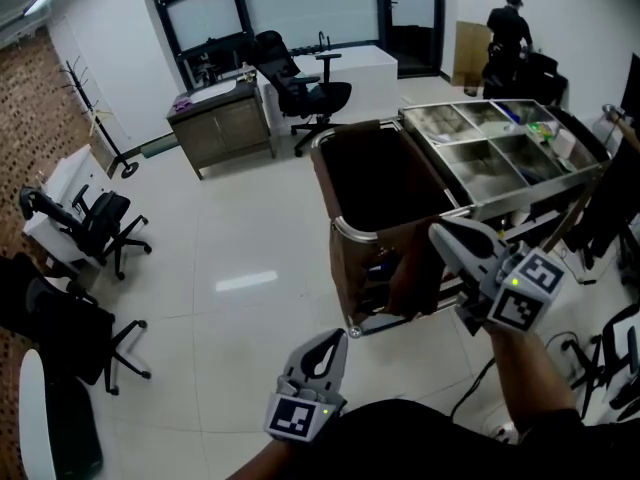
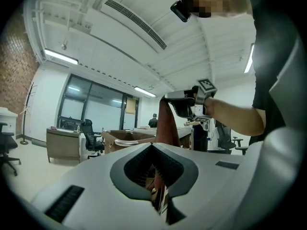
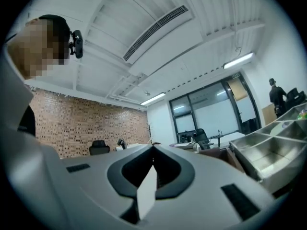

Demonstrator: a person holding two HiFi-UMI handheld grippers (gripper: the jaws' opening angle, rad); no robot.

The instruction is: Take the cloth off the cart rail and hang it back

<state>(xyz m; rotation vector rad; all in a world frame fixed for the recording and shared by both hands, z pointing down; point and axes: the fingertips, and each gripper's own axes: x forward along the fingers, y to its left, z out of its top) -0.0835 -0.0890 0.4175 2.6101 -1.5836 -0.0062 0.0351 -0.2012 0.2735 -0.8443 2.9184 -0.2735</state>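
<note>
A brown cloth (image 1: 412, 273) hangs straight down from my right gripper (image 1: 442, 234), which is shut on its top edge, just in front of the cart's near side. In the left gripper view the same cloth (image 2: 168, 123) dangles from that gripper (image 2: 170, 98), lifted above the cart. The cart's silver rail (image 1: 347, 231) runs round a brown bag (image 1: 385, 183) at its left end. A white strip shows between the closed jaws of the right gripper (image 3: 152, 148). My left gripper (image 1: 333, 338) is low and nearer me, shut, holding nothing, apart from the cloth.
Steel trays (image 1: 500, 153) fill the cart's top on the right. Black office chairs (image 1: 100, 228) stand at the left, another chair (image 1: 300, 88) by a desk (image 1: 225, 118) behind. A person (image 1: 508, 33) stands at the far right. Cables lie on the floor by my right arm.
</note>
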